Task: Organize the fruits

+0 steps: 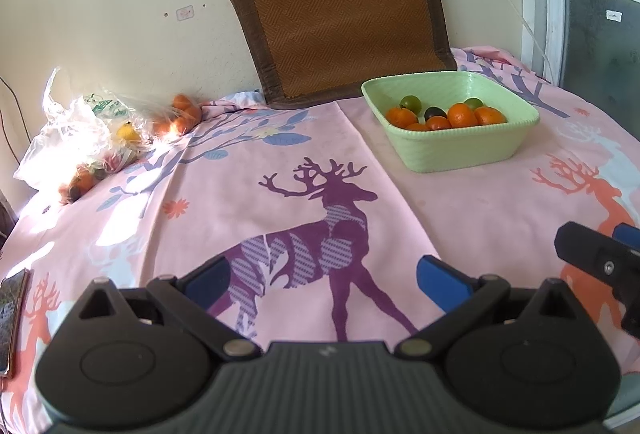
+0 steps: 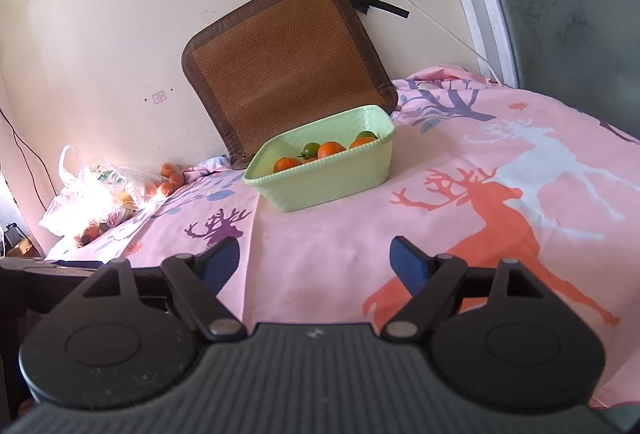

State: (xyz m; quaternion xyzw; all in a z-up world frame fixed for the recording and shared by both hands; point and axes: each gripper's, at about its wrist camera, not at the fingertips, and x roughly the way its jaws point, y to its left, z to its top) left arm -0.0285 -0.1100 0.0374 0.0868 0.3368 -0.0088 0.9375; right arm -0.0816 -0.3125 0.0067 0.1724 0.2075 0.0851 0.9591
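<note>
Fruits (image 1: 442,114) are lying in the green basket (image 1: 460,150) at the far right of the cloth (image 1: 248,202), and more are sitting in the plastic bag (image 1: 86,122) by the wall at far left. I am judging the next pick comes from the bag, so I am planning a low, slow approach to one orange, not the film. Left gripper (image 1: 322,278) and right gripper (image 2: 314,264) are hovering near me, jaws apart, empty.

My left wrist view sits low over the pink sheet (image 1: 460,202), facing the wall, with the green basket (image 1: 460,150) right of centre. My right wrist view faces likewise, basket (image 2: 332,182) centred. Both share the basket and the brown mat (image 1: 340,14).
</note>
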